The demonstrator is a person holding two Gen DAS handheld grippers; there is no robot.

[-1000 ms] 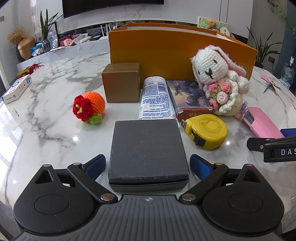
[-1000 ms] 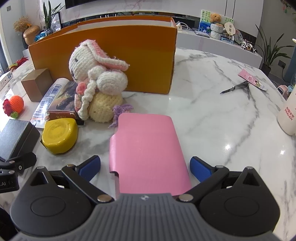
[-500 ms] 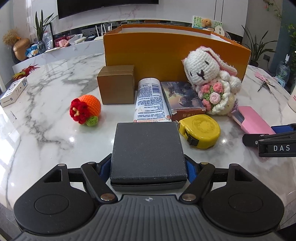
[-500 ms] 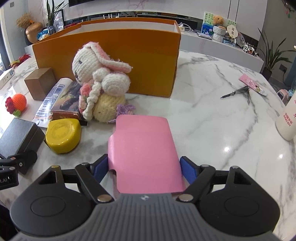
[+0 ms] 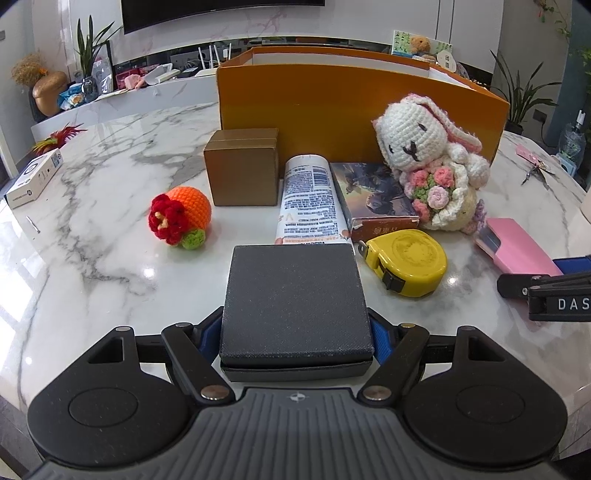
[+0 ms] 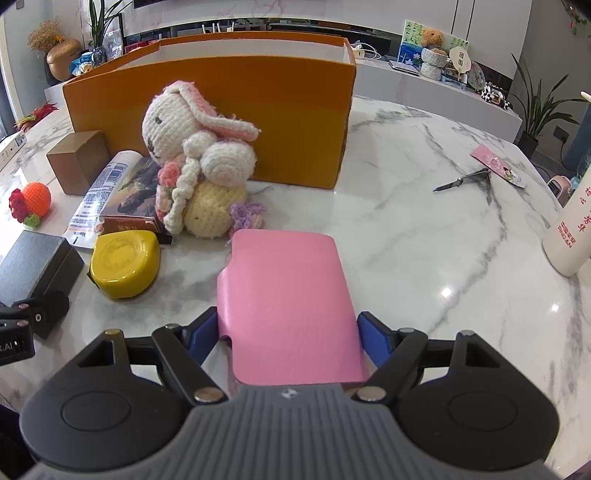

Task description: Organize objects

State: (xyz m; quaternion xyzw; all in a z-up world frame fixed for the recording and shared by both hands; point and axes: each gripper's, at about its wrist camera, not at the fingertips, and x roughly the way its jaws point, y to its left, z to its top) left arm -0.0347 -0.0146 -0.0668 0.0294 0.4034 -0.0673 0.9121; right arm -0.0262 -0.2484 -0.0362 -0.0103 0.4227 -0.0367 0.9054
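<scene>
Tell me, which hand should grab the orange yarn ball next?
Probably left: the yarn ball lies nearer it. Jaws just closed on both: left hand-held gripper on the black box, right hand-held gripper on the pink wallet, so left must unload first.

Both wrist views look steeply down, sharing the yellow tape measure (image 5: 406, 262).

Potted plants (image 6: 537, 107) behind; a wall screen (image 5: 221, 11); a marble table (image 6: 424, 206).
</scene>
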